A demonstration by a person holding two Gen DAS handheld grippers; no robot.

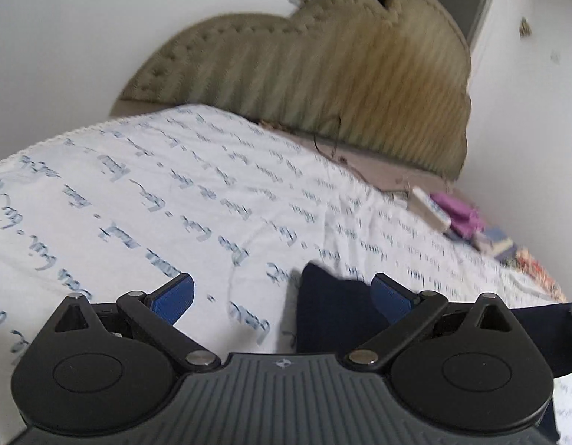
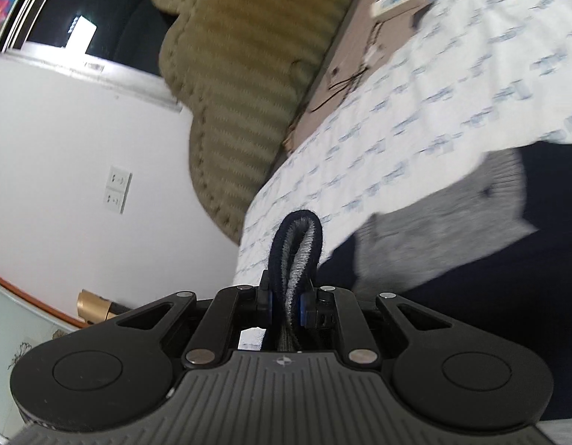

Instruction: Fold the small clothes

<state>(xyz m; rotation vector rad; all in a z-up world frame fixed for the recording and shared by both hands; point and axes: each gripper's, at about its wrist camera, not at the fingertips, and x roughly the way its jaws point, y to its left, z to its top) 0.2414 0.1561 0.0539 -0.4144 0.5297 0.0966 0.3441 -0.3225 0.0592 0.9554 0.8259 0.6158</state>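
The left tool (image 1: 282, 296) hangs over the bed (image 1: 145, 193) with its blue pads (image 1: 174, 296) spread wide apart and nothing between them; a fold of the dark navy garment (image 1: 330, 311) lies on the sheet at lower centre of that view, just beside the right-hand pad, though whether it touches the pad I cannot tell; more of the same dark cloth trails off to the lower right edge. The right tool (image 2: 286, 306) is pressed nearly together, pinching a doubled loop of the garment (image 2: 299, 248), navy outside and grey inside, which stands up from between the pads at centre of the right wrist view; the rest of the garment spreads across the lower right of that frame, a grey ribbed part (image 2: 445, 218) lying over the navy body on the printed white sheet. A padded olive headboard (image 1: 323, 74) fills the upper middle of the left view; a white remote (image 1: 430, 209) and some purple cloth (image 1: 460, 211) sit at the far right by the bed's edge; a wall socket (image 2: 117, 189) shows at left in the right view.
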